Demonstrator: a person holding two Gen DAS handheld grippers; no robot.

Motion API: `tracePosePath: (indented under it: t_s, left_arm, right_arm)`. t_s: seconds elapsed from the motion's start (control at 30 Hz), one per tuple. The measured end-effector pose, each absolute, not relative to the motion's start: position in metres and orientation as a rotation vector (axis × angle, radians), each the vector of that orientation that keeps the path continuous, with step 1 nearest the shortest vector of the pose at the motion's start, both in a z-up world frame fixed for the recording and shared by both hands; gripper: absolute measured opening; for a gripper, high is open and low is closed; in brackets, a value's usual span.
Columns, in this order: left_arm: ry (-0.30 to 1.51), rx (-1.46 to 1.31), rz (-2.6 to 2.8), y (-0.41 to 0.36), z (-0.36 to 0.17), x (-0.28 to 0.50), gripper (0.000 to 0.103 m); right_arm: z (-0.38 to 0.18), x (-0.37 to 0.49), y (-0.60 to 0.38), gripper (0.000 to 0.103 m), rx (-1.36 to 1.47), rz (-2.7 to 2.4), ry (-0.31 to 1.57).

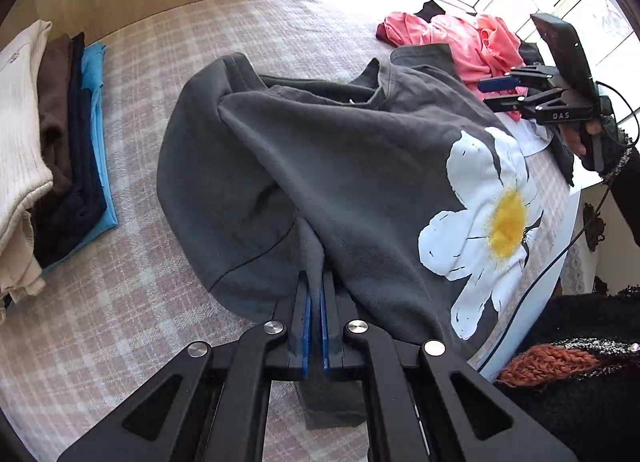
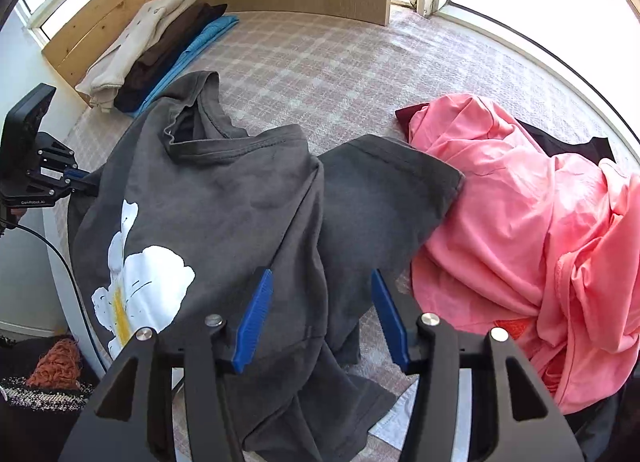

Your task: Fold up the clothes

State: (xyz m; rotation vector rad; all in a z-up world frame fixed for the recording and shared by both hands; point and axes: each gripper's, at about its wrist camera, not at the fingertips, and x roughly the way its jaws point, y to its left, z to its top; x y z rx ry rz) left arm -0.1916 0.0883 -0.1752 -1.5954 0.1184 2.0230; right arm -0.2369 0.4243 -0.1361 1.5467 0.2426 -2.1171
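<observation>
1. The left gripper (image 1: pixel 314 282) is pressed together on a fold of the grey T-shirt (image 1: pixel 320 166), probably to anchor that side for folding.
2. The right gripper (image 2: pixel 322 282) stands spread over the shirt's other side, gripping nothing; I judge it free for a fresh hold.
3. Just right of the right gripper lies a pink garment (image 2: pixel 520 222), crumpled and unfolded.
4. Far ahead and left, a stack of folded clothes (image 2: pixel 160 50) sits on the checked bedcover (image 2: pixel 340 62).
</observation>
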Motion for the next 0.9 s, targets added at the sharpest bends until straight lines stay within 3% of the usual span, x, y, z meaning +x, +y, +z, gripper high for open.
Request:
tracePosePath:
  t_s: [0.13,0.3,0.4,0.47,0.5,0.53,0.63,0.8,0.9]
  left_arm:
    - [-0.026,-1.507,2.147,0.043,-0.130,-0.172,0.003]
    - [-0.237,-1.382,2.375,-0.035,-0.073,-0.141,0.003]
    - [-0.280,-1.412,2.466,-0.072,-0.072,-0.124,0.003]
    - [-0.269,-1.513,2.475,-0.084,-0.095,-0.122,0.003]
    - [-0.252,-1.573,2.457,-0.085,-0.112,-0.122,0.003]
    - [-0.233,-1.633,2.436,-0.085,-0.128,-0.122,0.003]
    - [-0.213,-1.723,2.357,-0.079,-0.161,-0.112,0.004]
    - [-0.218,-1.799,2.382,-0.089,-0.168,-0.090,0.008]
    - [-0.187,-1.804,2.403,-0.091,-0.157,-0.092,0.008]
  right_arm:
    - [-0.155,-0.248,0.421,0.051,1.590,-2.036,0.146]
    - [-0.149,-0.239,0.410,0.051,1.522,-2.038,0.221]
    - [-0.146,-0.234,0.405,0.051,1.496,-2.035,0.261]
    - [-0.148,-0.230,0.397,0.040,1.489,-2.014,0.303]
    - [-0.150,-0.229,0.392,0.022,1.489,-1.997,0.332]
    - [-0.152,-0.227,0.386,0.011,1.495,-1.971,0.355]
    - [-0.147,-0.215,0.378,0.005,1.482,-1.970,0.453]
    - [-0.114,-0.187,0.425,0.004,1.552,-1.973,0.310]
    - [-0.123,-0.169,0.447,0.005,1.717,-1.926,0.431]
